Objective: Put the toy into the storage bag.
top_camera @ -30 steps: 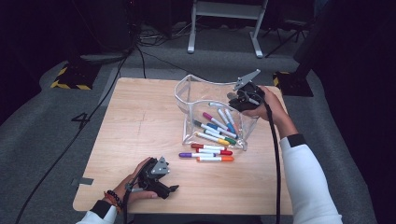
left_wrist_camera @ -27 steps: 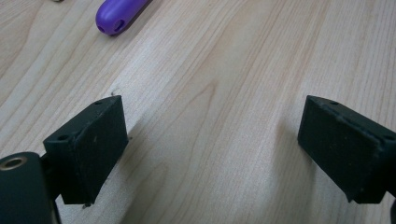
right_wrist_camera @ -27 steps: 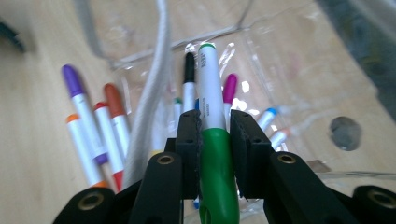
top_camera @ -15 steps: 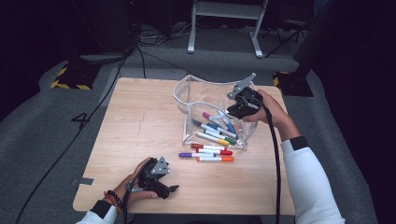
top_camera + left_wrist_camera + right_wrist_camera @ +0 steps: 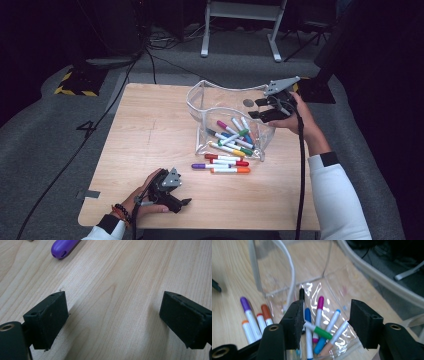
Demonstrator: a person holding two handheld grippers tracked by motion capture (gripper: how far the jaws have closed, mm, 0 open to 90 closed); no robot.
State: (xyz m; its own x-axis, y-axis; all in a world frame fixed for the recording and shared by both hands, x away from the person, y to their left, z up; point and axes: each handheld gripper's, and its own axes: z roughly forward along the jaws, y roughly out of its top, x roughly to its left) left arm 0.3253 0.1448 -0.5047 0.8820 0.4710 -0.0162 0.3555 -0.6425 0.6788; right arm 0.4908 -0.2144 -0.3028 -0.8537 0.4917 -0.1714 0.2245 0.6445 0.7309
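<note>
Work in hand: markers go from the table (image 5: 150, 130) into a clear plastic pouch (image 5: 225, 117); this is my reading of the layout.
Pouch: it stands in the right half of the table, toward the far edge, its mouth open upward, so markers can be dropped in from above.
Markers inside: several lie crossed on the pouch bottom, among them a green-capped marker (image 5: 319, 332) and a pink-capped marker (image 5: 319, 312).
Markers outside: three lie on the wood just beside the pouch's near side, a purple marker (image 5: 205, 166), a red one (image 5: 227, 160) and an orange one (image 5: 231, 170); they probably wait for their turn.
Right gripper (image 5: 266, 107): it hangs over the pouch's right rim; its jaws have just been opening and stand apart with nothing between them, which suggests a marker was released.
Left gripper (image 5: 176, 199): it rests low at the near edge toward the left corner, jaws wide apart over bare wood, idle.
Surface: pale wood with visible grain.
Room: dark, grey carpet, cables and a metal stand behind the table.
</note>
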